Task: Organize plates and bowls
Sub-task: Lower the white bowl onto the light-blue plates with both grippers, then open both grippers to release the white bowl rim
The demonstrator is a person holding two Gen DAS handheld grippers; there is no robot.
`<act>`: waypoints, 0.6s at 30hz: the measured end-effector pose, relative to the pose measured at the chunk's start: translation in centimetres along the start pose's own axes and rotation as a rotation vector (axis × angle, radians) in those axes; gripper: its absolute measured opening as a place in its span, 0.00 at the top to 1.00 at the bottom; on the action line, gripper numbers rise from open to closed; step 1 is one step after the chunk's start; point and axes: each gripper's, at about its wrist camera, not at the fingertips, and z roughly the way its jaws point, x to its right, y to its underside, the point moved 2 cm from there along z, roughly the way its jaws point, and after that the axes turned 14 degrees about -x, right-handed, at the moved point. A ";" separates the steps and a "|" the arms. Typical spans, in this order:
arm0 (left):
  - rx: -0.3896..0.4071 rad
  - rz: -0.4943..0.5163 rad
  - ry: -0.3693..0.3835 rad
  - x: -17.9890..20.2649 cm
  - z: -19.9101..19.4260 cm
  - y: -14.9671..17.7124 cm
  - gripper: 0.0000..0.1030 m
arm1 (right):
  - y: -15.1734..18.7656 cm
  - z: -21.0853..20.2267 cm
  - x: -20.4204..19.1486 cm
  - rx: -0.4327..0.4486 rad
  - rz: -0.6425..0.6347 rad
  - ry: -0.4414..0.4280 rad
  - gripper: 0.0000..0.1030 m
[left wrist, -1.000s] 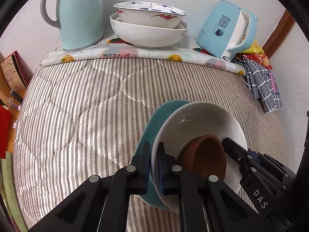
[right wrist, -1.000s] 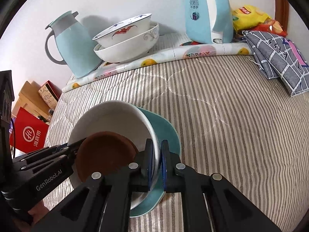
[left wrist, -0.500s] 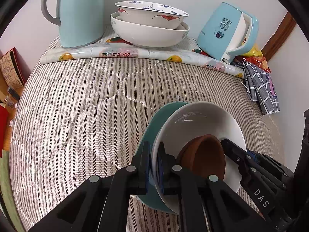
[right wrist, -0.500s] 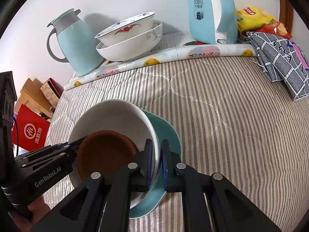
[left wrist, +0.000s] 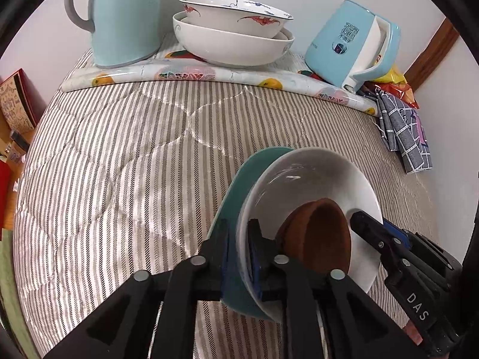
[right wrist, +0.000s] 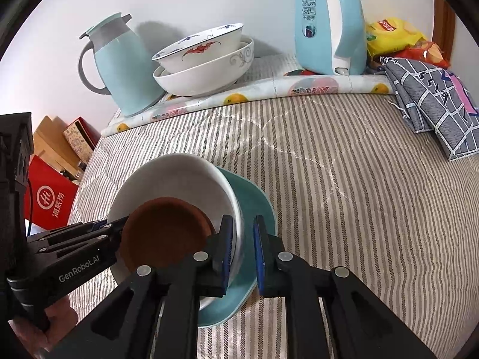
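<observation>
The right wrist view shows the brown bowl (right wrist: pixel 164 233) in the white bowl (right wrist: pixel 179 179) on the green plate (right wrist: pixel 254 206), the stack done, with both rims between the opening jaws of the right gripper (right wrist: pixel 242 251) and the left gripper (left wrist: pixel 239 257), letting go.

Premises present as a private home, likely a bedroom: the working surface is a striped quilted mattress (right wrist: pixel 344 179) set against a plain white wall. Behind the mattress stand a pale blue thermos jug (right wrist: pixel 122 65), an electric kettle (right wrist: pixel 329 24), stacked porcelain bowls (right wrist: pixel 203 62) and snack packets (right wrist: pixel 395 36); a folded checked cloth (right wrist: pixel 434 104) lies at its right edge.
</observation>
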 end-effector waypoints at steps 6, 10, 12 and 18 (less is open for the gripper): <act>-0.006 0.016 0.002 -0.1 -0.5 1.0 0.79 | 0.6 -0.2 -0.1 -0.003 -0.010 0.017 0.79; -0.002 0.018 -0.004 -0.1 -1.1 1.6 0.76 | 1.2 -0.8 0.3 0.000 0.000 0.012 0.72; 0.003 0.018 -0.009 -0.1 -1.6 2.1 0.73 | 1.7 -1.2 0.3 0.004 -0.002 0.020 0.67; 0.024 0.025 -0.020 0.0 -3.1 3.8 0.62 | 3.3 -2.5 0.1 0.020 -0.014 0.024 0.60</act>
